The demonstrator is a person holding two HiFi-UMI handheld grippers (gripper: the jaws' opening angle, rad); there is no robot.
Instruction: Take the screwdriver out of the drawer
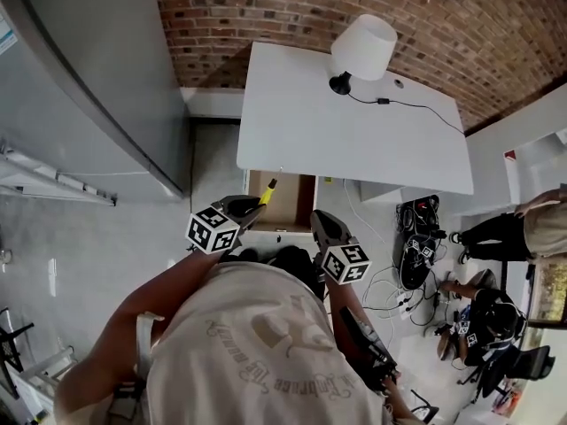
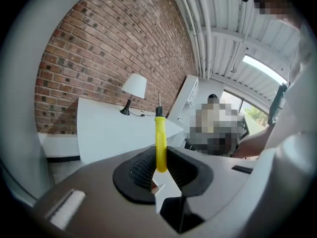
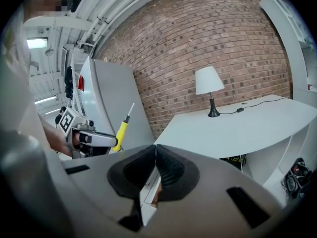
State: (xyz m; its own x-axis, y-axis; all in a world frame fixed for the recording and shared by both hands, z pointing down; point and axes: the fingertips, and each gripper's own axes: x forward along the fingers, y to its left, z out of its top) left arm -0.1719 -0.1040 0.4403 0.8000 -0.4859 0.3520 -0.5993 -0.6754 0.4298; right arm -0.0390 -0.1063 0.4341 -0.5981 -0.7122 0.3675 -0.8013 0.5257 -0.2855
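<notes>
Holding: my left gripper [image 2: 159, 175] has its jaws closed on the lower end of the yellow handle of the screwdriver [image 2: 160, 143]. The handle stands up from between the pads, and the thin metal shaft points away from me.
Other gripper: my right gripper [image 3: 155, 170] sits just to the right of the left one, its jaws pressed together with nothing between them.
Screwdriver's place: it is clamped in my left gripper. In the head view it shows over the left part of the open drawer [image 1: 292, 200], and in the right gripper view it tilts upward in the air.
Just ahead of the grippers: the drawer sticks out from under the near edge of a white table [image 1: 354, 140].
Farther ahead: a lamp [image 1: 363, 47] stands at the table's far edge, against a brick wall [image 1: 266, 7].
Off to the left: a tall grey cabinet [image 1: 97, 78] stands beside the table.
Step in hand: I judge this to be the lift-out itself, with the tool gripped and apparently raised clear of the drawer.
Next move: I would draw the left gripper back and up, keeping the jaws firmly closed. The right gripper is free to push the drawer in if that is wanted.
Watch for: the grip is only on the handle's end, so the tool may pivot if I swing it fast.
</notes>
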